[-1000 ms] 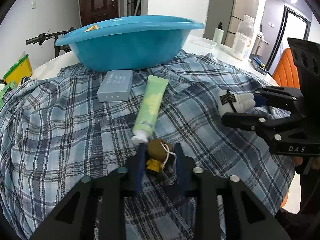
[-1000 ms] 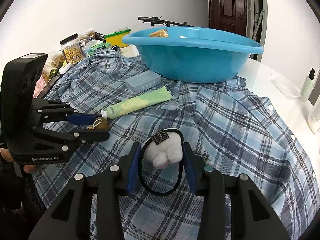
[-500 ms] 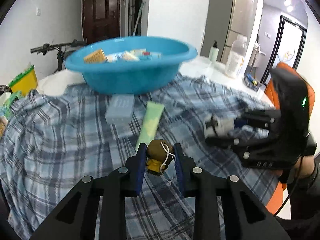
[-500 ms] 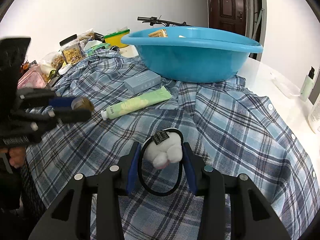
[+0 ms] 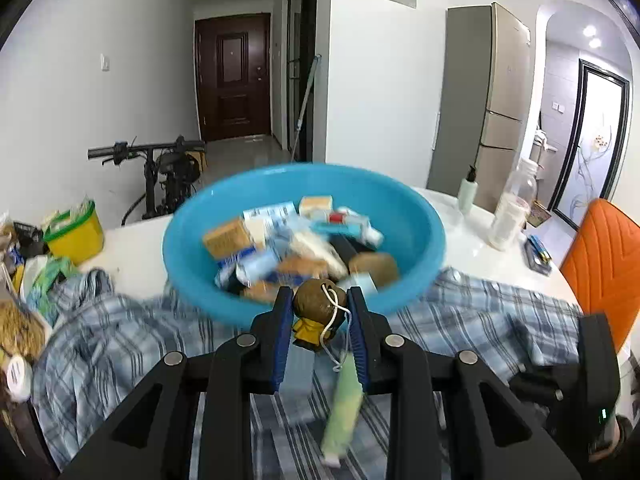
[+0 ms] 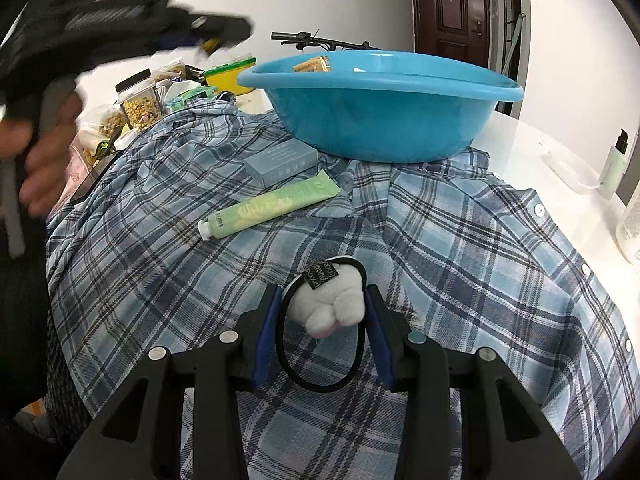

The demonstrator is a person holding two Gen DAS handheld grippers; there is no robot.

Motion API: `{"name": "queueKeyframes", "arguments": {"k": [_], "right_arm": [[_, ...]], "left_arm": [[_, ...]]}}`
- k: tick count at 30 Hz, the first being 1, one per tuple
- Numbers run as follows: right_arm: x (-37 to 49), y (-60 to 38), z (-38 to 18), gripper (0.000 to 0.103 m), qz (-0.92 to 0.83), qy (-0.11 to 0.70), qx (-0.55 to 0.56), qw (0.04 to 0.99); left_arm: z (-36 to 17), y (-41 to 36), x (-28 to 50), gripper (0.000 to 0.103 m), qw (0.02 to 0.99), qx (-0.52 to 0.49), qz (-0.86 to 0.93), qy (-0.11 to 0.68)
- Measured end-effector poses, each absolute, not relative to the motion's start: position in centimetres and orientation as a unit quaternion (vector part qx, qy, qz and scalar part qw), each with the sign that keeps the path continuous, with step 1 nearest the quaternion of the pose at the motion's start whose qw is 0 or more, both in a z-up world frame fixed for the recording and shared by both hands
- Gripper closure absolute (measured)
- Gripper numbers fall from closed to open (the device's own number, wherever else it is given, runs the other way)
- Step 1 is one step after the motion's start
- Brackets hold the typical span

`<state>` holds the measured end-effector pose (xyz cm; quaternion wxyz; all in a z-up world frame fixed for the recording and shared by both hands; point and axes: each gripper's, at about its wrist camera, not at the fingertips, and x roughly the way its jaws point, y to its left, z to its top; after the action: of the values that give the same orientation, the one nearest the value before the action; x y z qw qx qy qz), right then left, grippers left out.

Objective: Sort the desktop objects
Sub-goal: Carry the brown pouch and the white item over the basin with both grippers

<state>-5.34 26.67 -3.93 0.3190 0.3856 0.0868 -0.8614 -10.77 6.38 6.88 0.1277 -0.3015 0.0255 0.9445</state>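
Observation:
My left gripper (image 5: 319,312) is shut on a small brown-headed figurine (image 5: 318,312) with a yellow body and white cord, held high in front of the blue basin (image 5: 420,216), which holds several boxes and packets. It shows blurred in the right wrist view (image 6: 208,42). My right gripper (image 6: 326,316) is shut on a white plush hair tie (image 6: 332,306) with a black elastic loop, low over the plaid shirt (image 6: 460,248). A green tube (image 6: 272,206) and a grey-blue box (image 6: 280,162) lie on the shirt before the basin (image 6: 380,108).
Snack jars and bags (image 6: 140,100) and a yellow tub (image 5: 74,236) stand at the table's left. Bottles (image 5: 510,212) stand on the white table at the right, beside an orange chair (image 5: 600,268). A bicycle (image 5: 160,176) is behind the table.
My left gripper has risen with the figurine and moved toward the basin, now looking down into it. The right gripper has stayed in place with the hair tie.

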Motion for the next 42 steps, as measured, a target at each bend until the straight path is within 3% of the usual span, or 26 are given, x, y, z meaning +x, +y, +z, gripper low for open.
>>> {"name": "queueKeyframes", "arguments": {"k": [14, 35, 42], "right_arm": [[-5.6, 26.9, -4.0, 0.063, -0.858, 0.079, 0.391, 0.322], [-5.0, 27.1, -3.2, 0.063, -0.874, 0.082, 0.371, 0.303], [-6.5, 27.6, 1.1, 0.063, -0.898, 0.087, 0.323, 0.285]], "left_arm": [[5.4, 4.0, -18.4, 0.074, 0.082, -0.328, 0.941, 0.003], [3.7, 4.1, -18.6, 0.074, 0.094, -0.335, 0.937, 0.005], [3.6, 3.9, -18.6, 0.074, 0.091, -0.332, 0.939, 0.006]]}}
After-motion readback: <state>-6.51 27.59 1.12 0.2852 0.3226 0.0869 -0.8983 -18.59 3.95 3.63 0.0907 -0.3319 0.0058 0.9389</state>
